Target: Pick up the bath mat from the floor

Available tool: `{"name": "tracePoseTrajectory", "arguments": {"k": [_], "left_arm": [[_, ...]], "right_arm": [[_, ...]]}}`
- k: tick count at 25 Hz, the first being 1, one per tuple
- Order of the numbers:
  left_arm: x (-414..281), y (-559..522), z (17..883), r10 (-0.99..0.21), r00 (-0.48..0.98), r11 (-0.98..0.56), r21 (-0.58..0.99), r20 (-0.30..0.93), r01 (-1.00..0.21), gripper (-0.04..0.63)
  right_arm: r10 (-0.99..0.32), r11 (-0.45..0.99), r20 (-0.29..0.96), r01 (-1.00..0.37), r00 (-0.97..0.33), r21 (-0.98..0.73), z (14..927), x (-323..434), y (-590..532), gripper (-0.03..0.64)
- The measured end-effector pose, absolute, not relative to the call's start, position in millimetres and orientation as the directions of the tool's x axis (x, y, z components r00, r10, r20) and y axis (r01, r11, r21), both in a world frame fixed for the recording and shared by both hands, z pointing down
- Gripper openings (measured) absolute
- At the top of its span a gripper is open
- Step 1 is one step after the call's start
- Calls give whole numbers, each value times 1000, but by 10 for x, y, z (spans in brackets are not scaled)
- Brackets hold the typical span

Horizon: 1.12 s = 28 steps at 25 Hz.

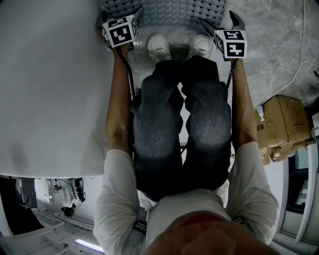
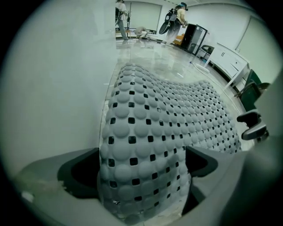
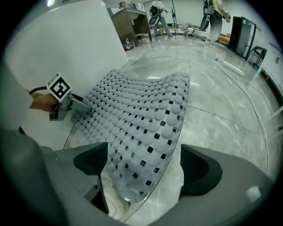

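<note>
At the person's feet, grey mat (image 1: 169, 12) lies on marble floor (image 3: 221, 101), just beyond the white shoes (image 1: 159, 47) and beside a white wall (image 1: 50, 84); its surface humps up in a wave. L gripper (image 2: 142, 167) points steeply down, jaws spread wide w/ one near corner of the mat between them. R gripper (image 3: 146, 167) likewise: jaws spread, other near corner between them, gap showing on one side. Cardboard box (image 1: 284, 124) sits well off to the right.
</note>
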<state>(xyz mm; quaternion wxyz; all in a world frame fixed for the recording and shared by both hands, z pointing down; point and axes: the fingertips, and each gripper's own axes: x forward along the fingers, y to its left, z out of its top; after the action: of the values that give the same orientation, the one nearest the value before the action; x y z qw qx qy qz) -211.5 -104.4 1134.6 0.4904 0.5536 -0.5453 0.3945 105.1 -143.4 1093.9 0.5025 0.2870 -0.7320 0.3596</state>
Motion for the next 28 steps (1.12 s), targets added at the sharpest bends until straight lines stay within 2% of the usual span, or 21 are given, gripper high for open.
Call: {"name": "tracePoseTrajectory", "arguments": {"k": [3, 9, 11, 13, 14, 17, 21, 24, 28], "left_arm": [[-2122, -1045, 11428, -217, 84, 80, 103, 973, -991, 615], [-2170, -1078, 11517, -247, 42, 69, 61, 968, -996, 612], [-2176, -1076, 11518, -249, 54, 70, 74, 967, -995, 589], [-2188, -1079, 11490, -251, 81, 82, 104, 965, -991, 540], [-2195, -1080, 11470, -253, 86, 85, 111, 964, -990, 517], [-2215, -1077, 11426, -263, 79, 74, 102, 961, -992, 436], [-2229, -1062, 11392, -269, 85, 77, 109, 959, -991, 396], [-2231, -1067, 11351, -275, 99, 81, 126, 956, -989, 365], [-2243, -1082, 11276, -284, 113, 90, 144, 952, -985, 304]], "right_arm": [[-76, 568, 945, -792, -319, -222, 11029, 1082, -1451, 525], [-49, 524, 949, -817, -311, -241, 11199, 1117, -1371, 526], [-34, 524, 955, -819, -296, -235, 11239, 1135, -1328, 515], [-46, 518, 959, -828, -281, -217, 11259, 1167, -1335, 397], [-60, 507, 959, -836, -276, -209, 11264, 1191, -1355, 360], [-74, 485, 958, -849, -278, -209, 11281, 1238, -1395, 336], [-47, 418, 950, -869, -310, -263, 11366, 1240, -1360, 336], [-48, 395, 943, -874, -330, -285, 11341, 1190, -1373, 277], [-90, 413, 928, -862, -360, -294, 11237, 1032, -1426, 156]]}}
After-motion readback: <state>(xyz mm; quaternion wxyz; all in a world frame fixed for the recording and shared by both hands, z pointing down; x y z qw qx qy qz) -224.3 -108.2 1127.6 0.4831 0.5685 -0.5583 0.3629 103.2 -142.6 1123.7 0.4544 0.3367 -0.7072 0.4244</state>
